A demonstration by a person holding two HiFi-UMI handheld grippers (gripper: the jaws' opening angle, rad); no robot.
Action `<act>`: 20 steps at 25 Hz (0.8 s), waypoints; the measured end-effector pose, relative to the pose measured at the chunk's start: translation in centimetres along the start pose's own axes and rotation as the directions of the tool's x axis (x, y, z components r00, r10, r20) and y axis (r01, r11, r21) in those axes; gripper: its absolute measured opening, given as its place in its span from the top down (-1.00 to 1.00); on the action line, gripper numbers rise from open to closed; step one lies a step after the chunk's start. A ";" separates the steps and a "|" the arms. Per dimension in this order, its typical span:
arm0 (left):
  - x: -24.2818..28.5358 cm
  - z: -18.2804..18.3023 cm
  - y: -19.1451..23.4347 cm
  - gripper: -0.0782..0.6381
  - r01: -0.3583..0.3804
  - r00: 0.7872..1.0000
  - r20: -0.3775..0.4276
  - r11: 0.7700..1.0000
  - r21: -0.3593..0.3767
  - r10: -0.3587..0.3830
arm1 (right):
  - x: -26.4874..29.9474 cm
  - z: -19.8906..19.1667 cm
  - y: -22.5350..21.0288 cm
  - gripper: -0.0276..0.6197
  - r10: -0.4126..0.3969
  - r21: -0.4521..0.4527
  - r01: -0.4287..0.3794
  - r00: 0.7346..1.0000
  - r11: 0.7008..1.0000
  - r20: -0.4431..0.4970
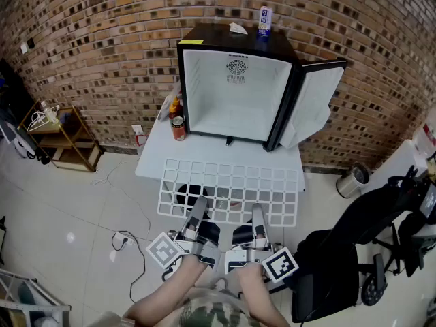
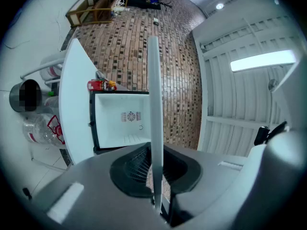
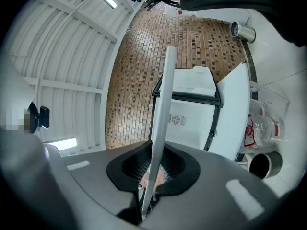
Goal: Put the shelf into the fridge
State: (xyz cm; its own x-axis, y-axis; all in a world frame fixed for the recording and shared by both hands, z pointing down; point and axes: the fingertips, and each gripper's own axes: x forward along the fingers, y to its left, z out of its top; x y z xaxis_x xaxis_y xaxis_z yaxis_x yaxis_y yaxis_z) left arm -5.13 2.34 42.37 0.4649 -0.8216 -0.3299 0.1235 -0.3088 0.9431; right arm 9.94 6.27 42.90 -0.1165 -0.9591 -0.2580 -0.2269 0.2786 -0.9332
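Brick wall at the back, pale tile floor underneath, and right up front the left gripper (image 1: 197, 213) has its jaws pinched onto the near edge of the white wire shelf (image 1: 231, 182); in its own view the shelf runs edge-on straight up between the pads. Just beside it, the right gripper (image 1: 257, 216) is clamped on that same near edge, with the shelf rising as a thin white blade from between its jaws. So both hands are on it, side by side, and the shelf is held out flat in front of the person, its far edge over the front of the white table (image 1: 153, 155). Further out on that table stands the black mini fridge (image 1: 235, 107), its door (image 1: 317, 104) swung wide to the right and its white inside facing the shelf. A red can (image 1: 178, 128) stands just left of the fridge, and a blue-and-white can (image 1: 264, 20) stands on its top. Off to the right there's a black office chair (image 1: 340, 251), and over on the left a small wooden side table (image 1: 65, 138).
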 end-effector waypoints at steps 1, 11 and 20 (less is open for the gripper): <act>0.1 -0.2 0.0 0.71 -0.001 1.000 0.005 1.000 0.002 0.001 | 0.0 0.3 0.0 0.81 0.003 0.002 -0.002 1.000 1.000 -0.005; 1.7 -1.7 0.1 0.71 -0.005 1.000 0.023 1.000 0.030 0.004 | 0.7 2.6 -0.6 0.81 0.016 0.010 -0.016 0.999 1.000 -0.033; 3.9 -1.1 1.1 0.71 -0.013 1.000 0.020 1.000 0.020 0.012 | 3.0 3.2 -1.4 0.81 0.005 -0.001 -0.005 0.999 1.000 -0.053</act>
State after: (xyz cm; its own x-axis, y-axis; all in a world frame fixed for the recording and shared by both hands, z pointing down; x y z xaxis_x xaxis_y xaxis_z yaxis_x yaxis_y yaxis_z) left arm -2.27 -0.68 42.18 0.4484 -0.8350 -0.3190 0.0999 -0.3078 0.9462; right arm 12.98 2.82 42.64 -0.1689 -0.9537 -0.2490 -0.2269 0.2834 -0.9318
